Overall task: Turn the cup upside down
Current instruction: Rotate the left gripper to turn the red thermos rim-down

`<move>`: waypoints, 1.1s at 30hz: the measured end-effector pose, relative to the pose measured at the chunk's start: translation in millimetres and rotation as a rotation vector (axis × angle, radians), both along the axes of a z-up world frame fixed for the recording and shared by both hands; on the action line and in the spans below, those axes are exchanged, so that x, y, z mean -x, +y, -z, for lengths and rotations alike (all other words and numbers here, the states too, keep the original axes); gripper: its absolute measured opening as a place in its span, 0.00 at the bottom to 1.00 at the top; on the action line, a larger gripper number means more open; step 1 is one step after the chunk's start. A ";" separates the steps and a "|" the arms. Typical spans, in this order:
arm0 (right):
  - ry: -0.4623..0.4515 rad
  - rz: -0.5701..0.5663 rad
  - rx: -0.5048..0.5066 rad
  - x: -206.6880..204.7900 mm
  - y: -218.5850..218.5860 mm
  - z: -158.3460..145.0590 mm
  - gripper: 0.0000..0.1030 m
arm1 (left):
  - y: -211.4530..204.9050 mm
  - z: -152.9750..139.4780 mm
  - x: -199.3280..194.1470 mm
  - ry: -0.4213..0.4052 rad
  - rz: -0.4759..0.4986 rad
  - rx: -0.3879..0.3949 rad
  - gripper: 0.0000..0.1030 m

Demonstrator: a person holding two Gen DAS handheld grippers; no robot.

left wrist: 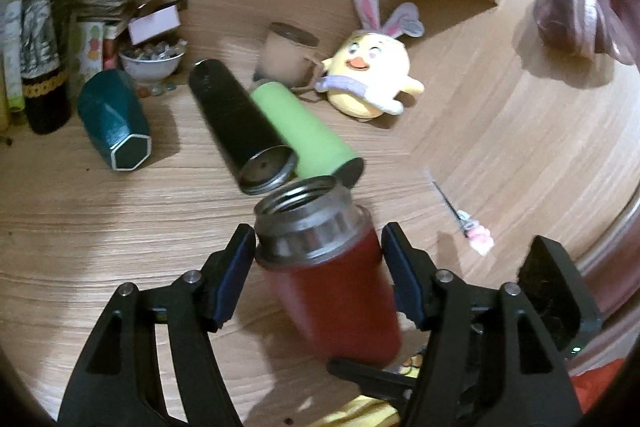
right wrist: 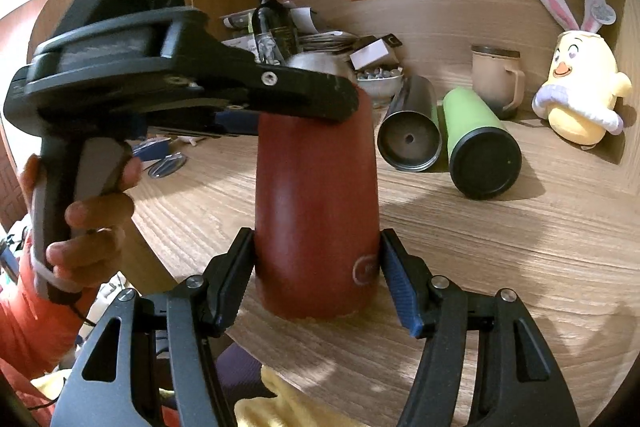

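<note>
The red cup [right wrist: 316, 211] with a steel threaded rim [left wrist: 308, 215] is upright near the table's front edge, tilted a little. My left gripper [left wrist: 318, 247] straddles its upper part just below the steel rim; the fingers touch or nearly touch it. In the right wrist view the left gripper's body [right wrist: 192, 83] reaches in from the left over the cup's top. My right gripper [right wrist: 318, 259] is shut on the cup's lower body, both fingers [right wrist: 400, 283] pressing its sides.
A black tumbler [left wrist: 236, 131], a green tumbler [left wrist: 308, 131] and a teal hexagonal cup [left wrist: 112, 123] lie on their sides on the wooden table [left wrist: 100, 219]. Behind them stand a beige mug [left wrist: 284, 55], a chick plush [left wrist: 372, 75], a bowl of beads [left wrist: 152, 61] and a wine bottle [left wrist: 44, 39].
</note>
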State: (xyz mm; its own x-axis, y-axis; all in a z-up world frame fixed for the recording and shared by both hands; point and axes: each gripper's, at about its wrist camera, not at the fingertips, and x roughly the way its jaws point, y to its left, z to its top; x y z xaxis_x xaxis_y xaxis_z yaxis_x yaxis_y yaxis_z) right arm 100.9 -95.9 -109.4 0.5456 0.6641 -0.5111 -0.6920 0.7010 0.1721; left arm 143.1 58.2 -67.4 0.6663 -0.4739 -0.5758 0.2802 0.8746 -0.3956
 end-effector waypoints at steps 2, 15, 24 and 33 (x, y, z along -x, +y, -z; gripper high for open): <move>0.002 0.001 -0.003 0.0 -0.3 0.4 0.57 | 3.2 4.8 -2.5 0.016 -0.009 0.009 0.64; 0.012 0.007 -0.017 -2.8 -0.9 2.6 0.57 | 15.1 19.8 -10.8 0.047 -0.054 0.029 0.69; 0.028 0.018 -0.025 -7.3 -3.3 5.5 0.57 | -2.5 20.9 -6.1 -0.003 -0.070 -0.099 0.69; 0.066 0.010 -0.009 -10.8 -3.8 13.1 0.57 | -11.7 13.6 1.6 -0.046 -0.086 -0.183 0.42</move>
State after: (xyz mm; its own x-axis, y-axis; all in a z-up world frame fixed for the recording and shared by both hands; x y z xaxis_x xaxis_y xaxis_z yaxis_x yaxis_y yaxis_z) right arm 111.7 -99.7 -122.6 0.5171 0.6639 -0.5401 -0.6722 0.7057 0.2238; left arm 141.6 46.5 -81.0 0.7271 -0.3044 -0.6154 0.2155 0.9522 -0.2164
